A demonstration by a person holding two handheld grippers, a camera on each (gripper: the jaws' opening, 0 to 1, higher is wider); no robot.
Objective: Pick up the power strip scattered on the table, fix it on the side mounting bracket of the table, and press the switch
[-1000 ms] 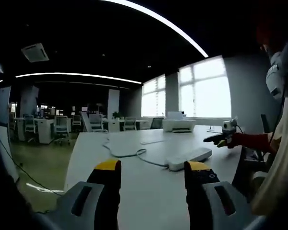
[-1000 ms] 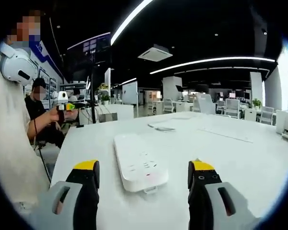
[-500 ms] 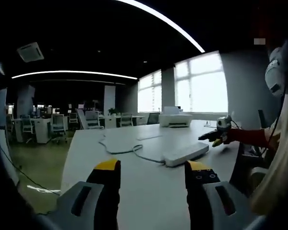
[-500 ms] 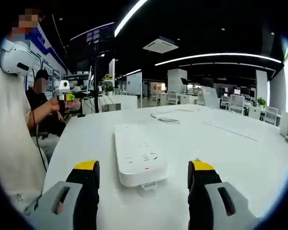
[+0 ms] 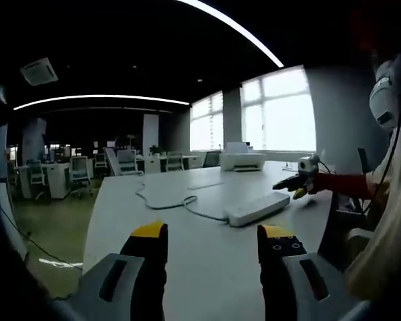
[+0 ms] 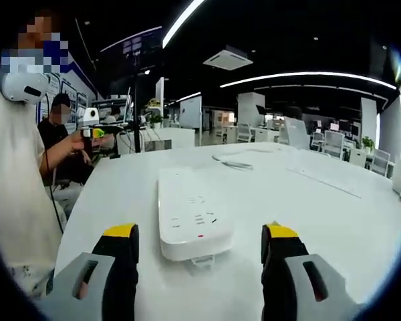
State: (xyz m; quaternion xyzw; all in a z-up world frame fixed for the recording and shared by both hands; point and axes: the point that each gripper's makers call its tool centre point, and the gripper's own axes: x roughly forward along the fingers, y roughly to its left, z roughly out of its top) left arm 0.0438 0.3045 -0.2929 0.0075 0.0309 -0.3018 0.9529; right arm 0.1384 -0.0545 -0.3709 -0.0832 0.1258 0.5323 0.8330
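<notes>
A white power strip (image 6: 190, 214) lies flat on the white table (image 6: 334, 221). Its near end, with a small red mark and a clip, sits between my right gripper's (image 6: 200, 234) open jaws and touches neither. In the left gripper view the power strip (image 5: 257, 208) lies ahead and to the right of my open left gripper (image 5: 212, 234), which holds nothing. Its white cable (image 5: 177, 200) loops away to the left. My right gripper (image 5: 295, 184), on a red-sleeved arm, hovers by the strip's far end.
A white printer (image 5: 244, 159) stands at the table's far side below bright windows. A flat sheet (image 6: 321, 180) lies on the table to the right. At the left a hand holds a yellow-tipped gripper (image 6: 93, 134). Desks and chairs (image 5: 77, 177) stand beyond.
Both cameras have shifted slightly. The right gripper has come closer to the strip, whose near end now sits further in between the jaws. The strip itself has not moved.
</notes>
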